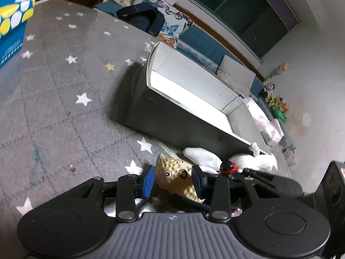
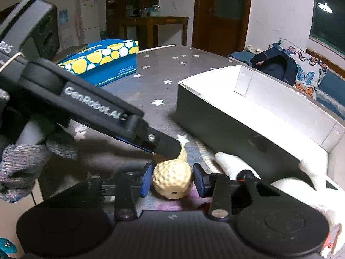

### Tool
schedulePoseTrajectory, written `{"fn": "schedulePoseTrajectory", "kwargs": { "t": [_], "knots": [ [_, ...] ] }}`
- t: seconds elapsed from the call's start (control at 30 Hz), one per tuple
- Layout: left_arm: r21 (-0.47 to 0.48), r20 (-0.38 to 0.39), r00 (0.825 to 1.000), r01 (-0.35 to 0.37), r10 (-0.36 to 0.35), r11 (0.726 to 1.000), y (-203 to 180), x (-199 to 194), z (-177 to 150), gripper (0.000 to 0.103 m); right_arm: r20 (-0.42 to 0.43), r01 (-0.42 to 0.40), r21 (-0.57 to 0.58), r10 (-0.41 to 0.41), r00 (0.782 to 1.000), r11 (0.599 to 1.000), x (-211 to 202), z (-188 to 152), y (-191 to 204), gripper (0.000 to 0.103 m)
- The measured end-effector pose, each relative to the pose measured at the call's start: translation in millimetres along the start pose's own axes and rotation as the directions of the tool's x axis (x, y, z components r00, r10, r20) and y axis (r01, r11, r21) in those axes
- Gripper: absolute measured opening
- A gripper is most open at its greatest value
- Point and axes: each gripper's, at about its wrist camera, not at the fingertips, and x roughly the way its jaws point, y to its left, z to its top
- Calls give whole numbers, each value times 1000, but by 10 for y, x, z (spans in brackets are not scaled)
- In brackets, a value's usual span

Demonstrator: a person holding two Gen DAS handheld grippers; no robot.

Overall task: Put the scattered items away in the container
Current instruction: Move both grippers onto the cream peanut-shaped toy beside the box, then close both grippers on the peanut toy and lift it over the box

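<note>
- Left wrist view: the left gripper [image 1: 172, 180] has its blue pads on either side of a cream dimpled toy [image 1: 175, 176] with googly eyes. The pads sit close to the toy's flanks, but whether they actually press it I cannot tell.
- The toy lies on the grey star-print surface [image 1: 64, 86]. Its face turns toward the camera, and its pointed end reaches up and away to the left.
- Just beyond the toy lies a white plush toy [image 1: 207, 156] with a red-and-black bit at its middle, stretched out along the foot of the box.
- The white-lined cardboard box [image 1: 189, 86], dark grey outside, stands open behind the plush, its long axis running from upper left to lower right.
- A blue carton with yellow and white spots [image 1: 13, 28] sits at the far left edge, well apart from the box.
- Right wrist view: the right gripper [image 2: 172, 179] is spread, its pads flanking the toy's [image 2: 172, 178] rounded end with small gaps on both sides.
- The toy's thin tail curves away from the camera, and its tip is hidden under the left gripper's [image 2: 168, 146] dark finger, which comes in from the left.
- The plush toy [image 2: 228, 161] lies to the right, between the cream toy and the box [image 2: 248, 108].
- The spotted carton [image 2: 103, 60] stands farther back on the surface [image 2: 163, 69].
</note>
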Motion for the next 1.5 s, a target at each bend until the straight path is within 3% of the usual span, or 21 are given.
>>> {"fn": "schedulePoseTrajectory", "kwargs": {
  "t": [0.3,0.67,0.9,1.17,1.5],
  "knots": [
    [-67,7,1000,2,-2,998,9,-28,-53,40,20,-10,44,10,1000,999,-80,-50,3,40],
    [-15,68,998,-12,13,1000,-298,-199,-80,36,93,-8,86,0,996,996,-378,-61,-34,40],
    [39,117,993,27,-32,999,-640,-211,131,36,183,32,111,-52,982,993,-680,61,-224,40],
    [100,112,990,73,-84,992,-1043,187,530,36,223,113,173,-151,963,978,-818,219,-706,40],
    [119,56,995,70,-77,990,-1214,898,855,36,159,164,235,-204,966,958,-578,324,-1318,40]
  ]
}}
